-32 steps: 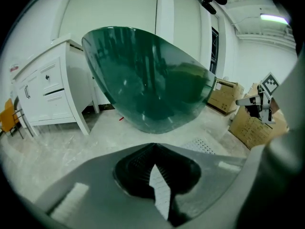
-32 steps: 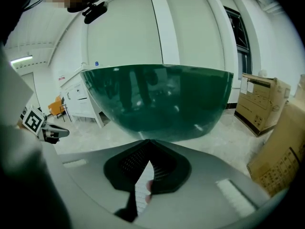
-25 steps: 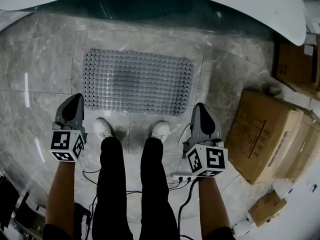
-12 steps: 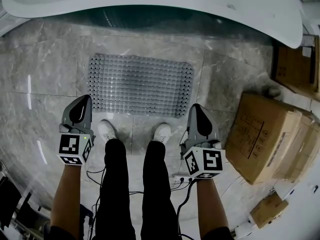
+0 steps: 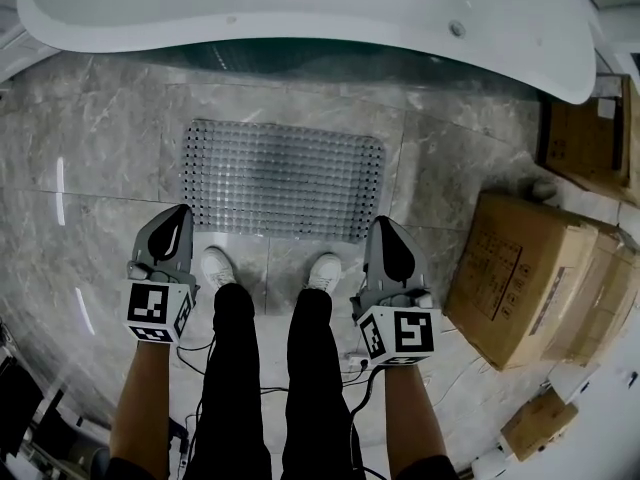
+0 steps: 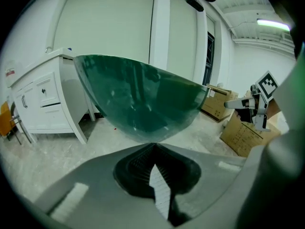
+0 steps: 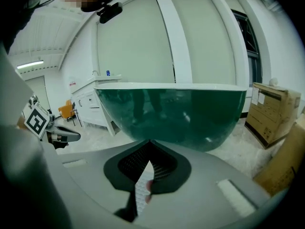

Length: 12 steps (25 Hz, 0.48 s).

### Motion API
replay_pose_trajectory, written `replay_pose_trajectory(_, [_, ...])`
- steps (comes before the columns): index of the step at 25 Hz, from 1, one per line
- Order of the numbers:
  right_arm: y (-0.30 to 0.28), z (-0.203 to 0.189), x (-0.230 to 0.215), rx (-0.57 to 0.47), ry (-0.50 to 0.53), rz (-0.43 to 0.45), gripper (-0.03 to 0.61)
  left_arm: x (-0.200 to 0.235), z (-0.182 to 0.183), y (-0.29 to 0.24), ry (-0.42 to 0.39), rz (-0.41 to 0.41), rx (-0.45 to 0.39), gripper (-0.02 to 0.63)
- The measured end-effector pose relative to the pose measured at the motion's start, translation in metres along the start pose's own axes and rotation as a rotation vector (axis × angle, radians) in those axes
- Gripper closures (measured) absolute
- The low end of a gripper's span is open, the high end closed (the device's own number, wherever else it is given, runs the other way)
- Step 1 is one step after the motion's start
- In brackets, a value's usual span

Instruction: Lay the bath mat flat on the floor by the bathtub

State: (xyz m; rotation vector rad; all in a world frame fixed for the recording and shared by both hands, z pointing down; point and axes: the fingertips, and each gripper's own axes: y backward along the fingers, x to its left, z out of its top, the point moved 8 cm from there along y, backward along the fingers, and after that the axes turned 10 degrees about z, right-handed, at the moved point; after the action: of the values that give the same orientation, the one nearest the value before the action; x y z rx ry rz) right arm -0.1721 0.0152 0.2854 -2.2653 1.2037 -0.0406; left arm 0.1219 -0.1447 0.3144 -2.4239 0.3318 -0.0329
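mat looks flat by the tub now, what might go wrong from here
1. Loose cables lie on the floor just behind the shoes; a step back might snag them.
2. The bath mat lies flat with its near edge just ahead of the shoes, so a forward step could scuff or fold it.
3. The floor looks glossy, so the mat may slide when stepped on.

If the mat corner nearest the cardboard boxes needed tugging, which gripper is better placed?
Right. The right gripper hangs just beside that corner of the mat; the left gripper is at the opposite corner.
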Motion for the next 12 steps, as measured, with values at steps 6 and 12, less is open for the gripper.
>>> replay_pose_trajectory(6, [0.010, 0.021, 0.010, 0.003, 0.080, 0.011, 0.552, -0.003, 0.020, 0.013, 0.002, -0.010, -0.015, 0.614])
replay_pose_trajectory(12, [0.015, 0.047, 0.018, -0.032, 0.074, 0.016, 0.552, -0.007, 0.045, 0.024, 0.023, -0.029, -0.017, 0.614])
